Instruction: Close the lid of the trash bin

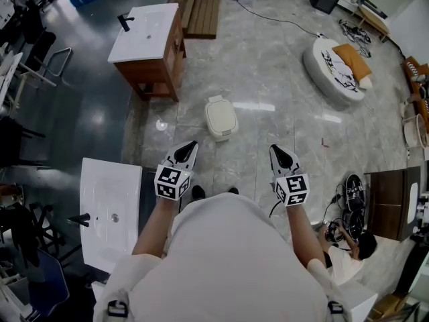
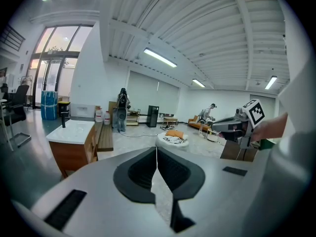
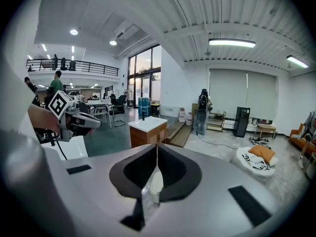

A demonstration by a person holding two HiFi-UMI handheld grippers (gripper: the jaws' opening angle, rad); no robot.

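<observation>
A small cream trash bin point(image 1: 221, 118) stands on the marble floor ahead of me, its lid lying flat on top. My left gripper point(image 1: 190, 145) hangs in the air short of the bin and to its left, jaws shut with nothing in them. My right gripper point(image 1: 277, 150) is held level with it, to the right of the bin, also shut and empty. In the right gripper view a sliver of the bin point(image 3: 156, 181) shows through the slit between the closed jaws point(image 3: 157, 147). The left gripper view shows its shut jaws point(image 2: 156, 149) and the right gripper point(image 2: 237, 125) beside it.
A wooden vanity with a white sink top point(image 1: 149, 39) stands at the back left. Another white basin point(image 1: 109, 210) lies close at my left. A round white cushion bed point(image 1: 335, 66) is at the back right. A person sits on the floor among cables point(image 1: 348, 247) at my right.
</observation>
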